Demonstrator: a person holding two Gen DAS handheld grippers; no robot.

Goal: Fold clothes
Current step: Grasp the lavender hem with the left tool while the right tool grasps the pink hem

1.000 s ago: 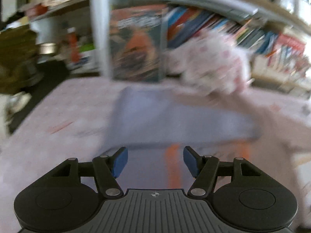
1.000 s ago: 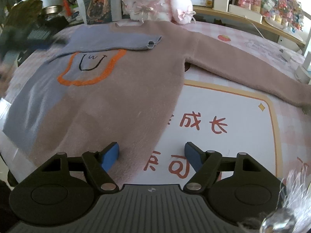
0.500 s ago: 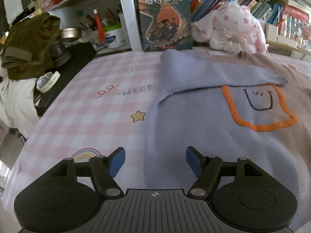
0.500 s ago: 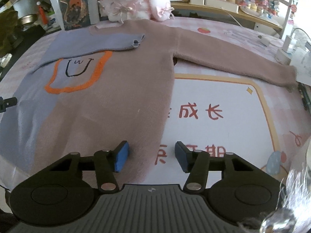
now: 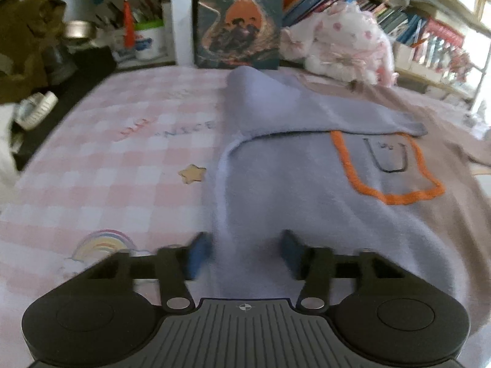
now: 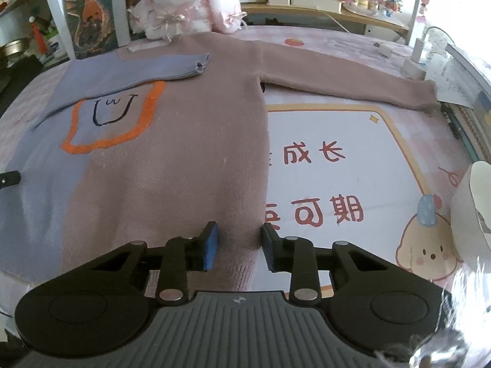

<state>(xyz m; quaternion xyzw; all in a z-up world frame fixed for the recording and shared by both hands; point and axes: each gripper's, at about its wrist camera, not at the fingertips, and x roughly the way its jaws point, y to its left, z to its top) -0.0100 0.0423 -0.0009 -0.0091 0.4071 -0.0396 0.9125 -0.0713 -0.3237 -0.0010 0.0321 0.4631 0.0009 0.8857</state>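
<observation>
A lavender and mauve sweater (image 6: 172,153) with an orange-outlined face patch (image 6: 113,119) lies flat on the table. Its lavender sleeve (image 6: 147,69) is folded across the chest; the mauve sleeve (image 6: 346,81) stretches out to the right. My right gripper (image 6: 239,242) is open, its blue pads straddling the sweater's lower right hem corner. In the left wrist view my left gripper (image 5: 244,253) is open, its pads straddling the lavender edge of the sweater (image 5: 307,190) near the hem.
A pink checked cloth (image 5: 107,168) covers the table. A white plush toy (image 6: 184,3) and a dark book (image 5: 237,18) stand at the back by shelves. A white mat with red characters (image 6: 337,184) lies right. A white cup (image 6: 472,208) stands at the right edge.
Both grippers have narrowed and moved forward onto the sweater's hem. The left gripper swung from the table's middle to the sweater's left edge.
</observation>
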